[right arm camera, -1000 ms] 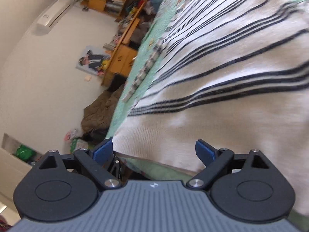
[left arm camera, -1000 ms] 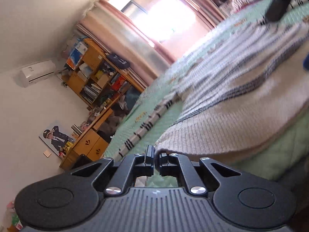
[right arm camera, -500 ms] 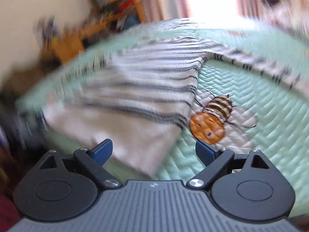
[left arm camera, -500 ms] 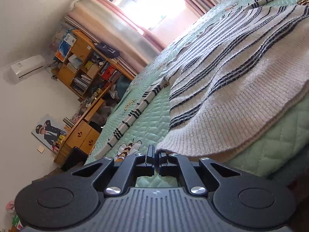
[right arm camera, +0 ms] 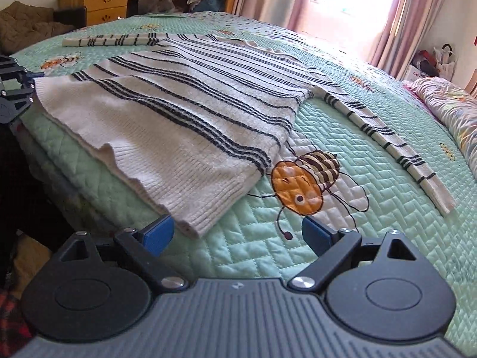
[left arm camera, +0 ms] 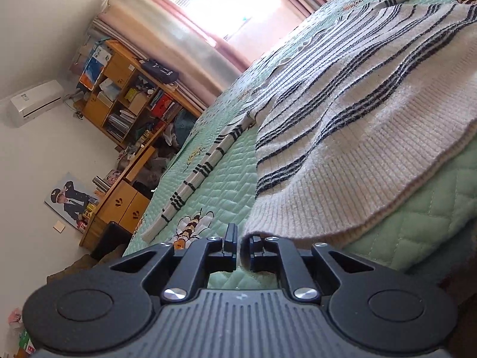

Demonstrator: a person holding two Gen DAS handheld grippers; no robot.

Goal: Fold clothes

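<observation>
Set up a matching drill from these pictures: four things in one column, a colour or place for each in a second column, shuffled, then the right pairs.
Things
1. sweater
2. bee patch
3. bedspread
4. right gripper's pads

Descriptions
A. blue
B. orange body with brown stripes
C. white with dark stripes, spread flat
D. pale green, quilted

Pairs: 1-C, 2-B, 3-D, 4-A
</observation>
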